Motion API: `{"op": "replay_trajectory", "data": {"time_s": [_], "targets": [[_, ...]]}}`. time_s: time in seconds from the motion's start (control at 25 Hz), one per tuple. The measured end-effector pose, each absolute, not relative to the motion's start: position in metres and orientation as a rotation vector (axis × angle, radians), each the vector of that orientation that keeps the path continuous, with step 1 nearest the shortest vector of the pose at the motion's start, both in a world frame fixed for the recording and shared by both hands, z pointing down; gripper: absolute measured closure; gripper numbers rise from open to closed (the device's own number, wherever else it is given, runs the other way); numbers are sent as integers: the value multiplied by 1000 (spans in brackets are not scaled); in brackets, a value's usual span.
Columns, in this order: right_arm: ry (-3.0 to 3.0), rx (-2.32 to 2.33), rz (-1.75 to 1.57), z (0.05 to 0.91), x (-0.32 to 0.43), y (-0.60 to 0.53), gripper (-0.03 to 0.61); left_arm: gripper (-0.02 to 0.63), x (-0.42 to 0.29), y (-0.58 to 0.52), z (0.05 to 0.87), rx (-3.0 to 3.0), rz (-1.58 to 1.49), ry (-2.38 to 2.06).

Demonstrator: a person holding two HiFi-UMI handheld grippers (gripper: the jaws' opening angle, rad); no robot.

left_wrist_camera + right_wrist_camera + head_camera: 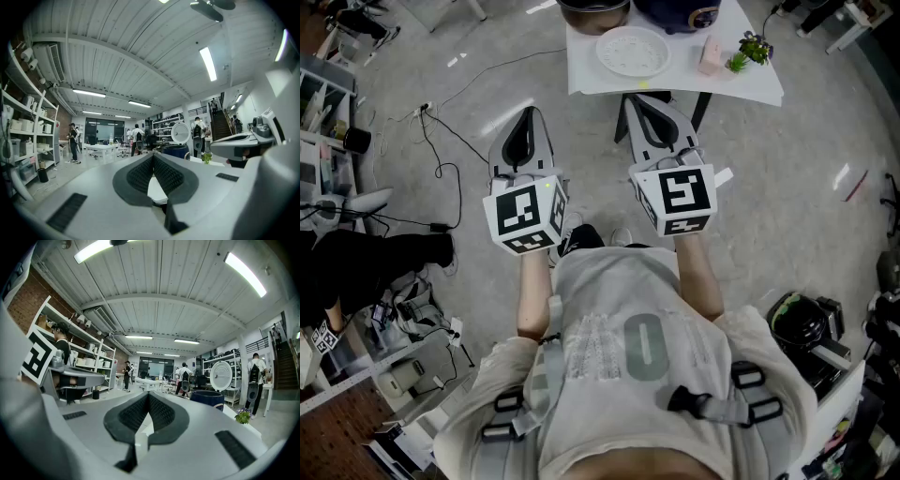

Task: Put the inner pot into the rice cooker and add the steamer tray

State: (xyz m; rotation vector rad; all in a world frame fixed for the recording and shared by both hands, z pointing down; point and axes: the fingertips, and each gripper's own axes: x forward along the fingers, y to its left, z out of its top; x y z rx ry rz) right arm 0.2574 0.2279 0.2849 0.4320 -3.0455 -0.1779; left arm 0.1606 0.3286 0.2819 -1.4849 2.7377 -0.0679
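Head view, steamer tray [633,52]: white round disc lying flat on the white counter [581,80].
Head view, inner pot [592,11]: dark, cut off by the top edge, beside the dark-blue rice cooker [682,14].
Head view, grippers: left hand-held gripper [529,112] and right hand-held gripper [631,98] are short of the tray.
Left gripper view, jaws: closed, empty; rice cooker [176,151] ahead.
Right gripper view, jaws: closed, empty; pot and tray not visible.

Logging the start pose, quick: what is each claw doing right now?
Left claw: closed, holding nothing.
Right claw: closed, holding nothing.
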Motion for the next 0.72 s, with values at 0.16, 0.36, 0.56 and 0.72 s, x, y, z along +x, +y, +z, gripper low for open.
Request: {"op": "replay_trajectory", "data": {"time_s": [0.16, 0.36, 0.56, 0.72], "targets": [[-3027, 424, -197, 288, 257, 231, 572, 592, 154, 328, 282, -1485, -60, 2740], [-3034, 392, -160, 288, 253, 232, 572, 592, 154, 327, 282, -1495, -65, 2736], [-3037, 351, -71, 294, 243, 235, 571, 592, 143, 328, 285, -1508, -47, 2747], [-3041, 362, -57, 290, 245, 231, 571, 592, 137, 329, 286, -1505, -10, 2763]]}}
